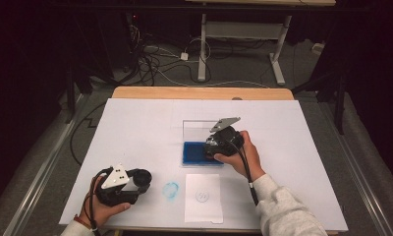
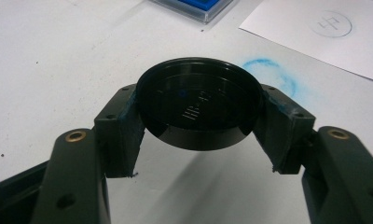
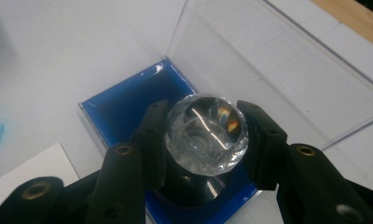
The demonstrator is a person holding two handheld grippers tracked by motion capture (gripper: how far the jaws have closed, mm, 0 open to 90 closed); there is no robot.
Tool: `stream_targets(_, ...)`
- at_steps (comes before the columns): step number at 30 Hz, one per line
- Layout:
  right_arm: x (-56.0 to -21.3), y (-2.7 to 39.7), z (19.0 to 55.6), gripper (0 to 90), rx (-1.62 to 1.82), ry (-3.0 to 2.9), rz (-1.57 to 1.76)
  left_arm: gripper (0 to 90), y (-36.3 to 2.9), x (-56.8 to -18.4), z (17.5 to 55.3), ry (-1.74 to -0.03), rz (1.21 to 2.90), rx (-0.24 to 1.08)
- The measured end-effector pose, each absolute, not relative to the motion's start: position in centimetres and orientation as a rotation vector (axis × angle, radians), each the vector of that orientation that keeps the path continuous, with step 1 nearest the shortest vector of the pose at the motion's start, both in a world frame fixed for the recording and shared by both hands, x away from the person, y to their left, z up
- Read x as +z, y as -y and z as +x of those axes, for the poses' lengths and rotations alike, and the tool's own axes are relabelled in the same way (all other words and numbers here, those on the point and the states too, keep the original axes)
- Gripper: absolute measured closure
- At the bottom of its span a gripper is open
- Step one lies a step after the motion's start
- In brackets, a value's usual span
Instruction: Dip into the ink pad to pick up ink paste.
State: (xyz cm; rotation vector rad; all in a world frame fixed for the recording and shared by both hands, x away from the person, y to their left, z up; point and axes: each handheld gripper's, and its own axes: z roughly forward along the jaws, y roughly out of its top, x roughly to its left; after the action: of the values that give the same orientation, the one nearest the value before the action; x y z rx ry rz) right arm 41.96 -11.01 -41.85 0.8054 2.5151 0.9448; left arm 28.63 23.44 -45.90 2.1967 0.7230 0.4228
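Stamp with a faceted clear knob (image 3: 206, 134) sits clamped in the right claw (image 3: 206, 140), jaws closed on either side of the knob. Its dark body hangs below the knob, directly over the blue ink pad (image 3: 128, 109); can't tell if the base touches the pad. Pad sits in a clear case with the transparent lid (image 3: 268, 60) standing open behind it. In the high view the right claw (image 1: 223, 140) is over the case (image 1: 202, 153) near the middle of the white tabletop (image 1: 135, 128), right hand (image 1: 241, 157) wrapped around it, grey sleeve below.

Left claw (image 2: 201, 114) grips a round black cap (image 2: 201, 109), one jaw on each side of its rim, hollow side up toward the camera. Faint raised markings inside, too small to read. Blue ink smears on the jaw pads (image 2: 280, 105). In the high view the left claw (image 1: 135, 182) is at the near left of the tabletop, held by the left hand (image 1: 103, 206), cap (image 1: 140, 176) at its tip.

Between the hands, near edge: a smudged blue ring mark (image 1: 171, 191) directly on the tabletop, and just right of it a white paper sheet (image 1: 203, 197) carrying a faint circular imprint (image 1: 202, 195). Same ring (image 2: 271, 77) and imprint (image 2: 331, 23) appear beyond the cap in the left gripper view.

Floor behind the tabletop: tangled cables (image 1: 150, 59) and a white desk frame (image 1: 243, 34).
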Motion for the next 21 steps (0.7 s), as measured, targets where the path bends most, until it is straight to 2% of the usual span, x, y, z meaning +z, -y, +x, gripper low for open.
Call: stream_targets(21, -42.94, 10.75, 41.26, 56.9, 0.898, -2.504, 0.753, 36.7, -23.2, -45.94, 28.64, -0.715, 2.207, 0.421)
